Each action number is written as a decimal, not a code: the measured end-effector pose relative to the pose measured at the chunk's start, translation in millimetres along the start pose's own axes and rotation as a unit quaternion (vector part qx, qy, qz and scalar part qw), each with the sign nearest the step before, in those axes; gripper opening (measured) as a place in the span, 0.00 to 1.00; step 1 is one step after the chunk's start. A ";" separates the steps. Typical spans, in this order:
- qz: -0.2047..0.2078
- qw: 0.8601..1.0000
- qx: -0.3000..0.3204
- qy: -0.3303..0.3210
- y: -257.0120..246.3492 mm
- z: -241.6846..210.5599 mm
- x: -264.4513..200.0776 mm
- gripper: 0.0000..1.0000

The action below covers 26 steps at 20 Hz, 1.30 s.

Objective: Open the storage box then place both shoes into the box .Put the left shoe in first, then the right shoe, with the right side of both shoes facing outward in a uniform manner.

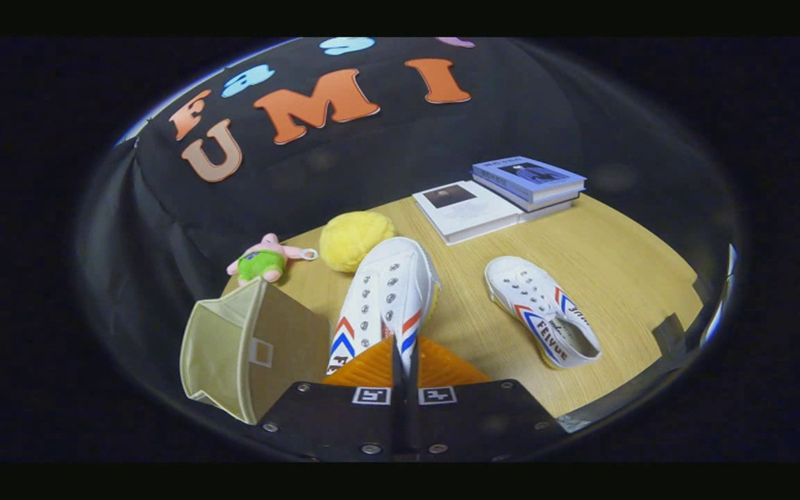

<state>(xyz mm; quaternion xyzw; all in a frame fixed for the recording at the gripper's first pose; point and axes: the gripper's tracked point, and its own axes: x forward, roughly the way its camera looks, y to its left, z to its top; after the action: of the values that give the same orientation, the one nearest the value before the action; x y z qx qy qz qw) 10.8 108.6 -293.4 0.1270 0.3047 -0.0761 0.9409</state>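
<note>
The gripper [400,351] is clamping its closed jaws on one white shoe [385,298], holding it just right of the beige storage box [247,351]. The other shoe [542,311] is lying farther right on the wooden table [615,264].

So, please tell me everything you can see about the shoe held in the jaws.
The held shoe is a white canvas sneaker with metal eyelets, no laces showing, and red and blue chevron stripes on both sides. Its toe points away, lifted beside the beige storage box. The gripper has its jaws closed together on the shoe's rear opening.
</note>
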 end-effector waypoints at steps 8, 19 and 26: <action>0.073 0.997 -0.021 -0.028 98.9 33.0 -23.1 0.00; 0.137 0.988 -0.069 0.015 218.1 -27.9 0.1 0.00; 0.141 0.985 -0.100 0.027 235.2 -52.0 15.6 0.00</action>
<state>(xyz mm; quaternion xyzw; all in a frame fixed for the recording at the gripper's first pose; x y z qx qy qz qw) 46.4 347.2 -298.0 0.0756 0.3147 0.0913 0.9417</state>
